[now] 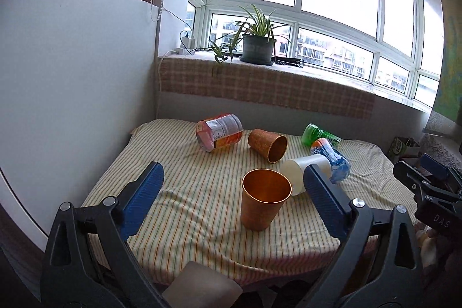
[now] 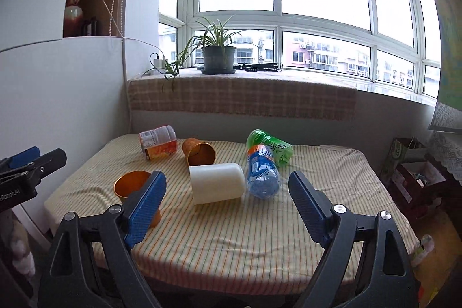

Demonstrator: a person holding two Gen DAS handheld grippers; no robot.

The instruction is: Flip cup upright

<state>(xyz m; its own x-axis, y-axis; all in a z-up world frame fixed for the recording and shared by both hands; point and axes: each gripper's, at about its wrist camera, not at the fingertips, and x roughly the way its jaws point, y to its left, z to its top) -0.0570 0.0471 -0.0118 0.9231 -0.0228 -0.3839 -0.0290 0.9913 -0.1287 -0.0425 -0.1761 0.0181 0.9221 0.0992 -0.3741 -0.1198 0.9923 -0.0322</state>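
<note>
Orange cup (image 1: 264, 198) upright, hollow; white cup (image 2: 216, 182) on side.

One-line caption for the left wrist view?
Open left gripper facing an upright copper cup on the striped table, with a second copper cup lying on its side.
</note>
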